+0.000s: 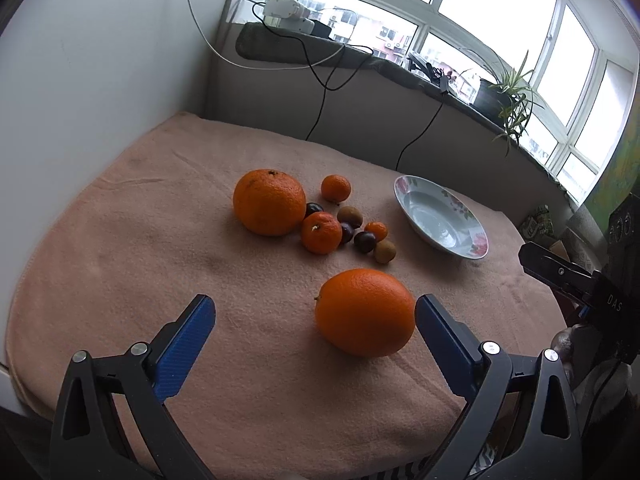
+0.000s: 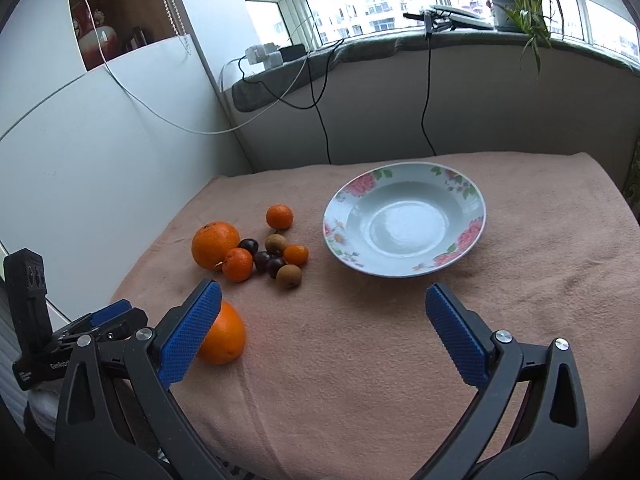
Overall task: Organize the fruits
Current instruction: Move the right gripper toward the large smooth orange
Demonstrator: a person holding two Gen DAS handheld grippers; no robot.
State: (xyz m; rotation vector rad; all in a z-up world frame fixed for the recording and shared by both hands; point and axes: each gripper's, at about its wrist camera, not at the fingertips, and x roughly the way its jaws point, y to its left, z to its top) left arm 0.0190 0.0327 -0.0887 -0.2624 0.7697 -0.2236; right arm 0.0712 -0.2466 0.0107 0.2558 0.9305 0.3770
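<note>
Pink blanket (image 1: 120,240) covers the table, white wall on the left, windowsill with cables and a potted plant (image 2: 516,4) behind. Left to right on the cloth: big orange (image 1: 269,202), then a tight cluster touching it of three mandarins (image 1: 321,232), dark plums (image 1: 364,241) and brown kiwis (image 1: 385,251), then the empty floral plate (image 2: 464,236) well apart to the right. Lone orange (image 1: 365,311) sits nearer, apart from the cluster, stem nub facing left, long axis roughly left-right.

Left gripper (image 1: 314,312) low over the cloth, jaws spread wide; lone orange lies between the fingers, right finger just beside it, contact unclear, left finger well clear. Right gripper (image 2: 322,304) also spread wide, holding nothing, aimed at the plate's near rim; its left finger hides part of the lone orange.
</note>
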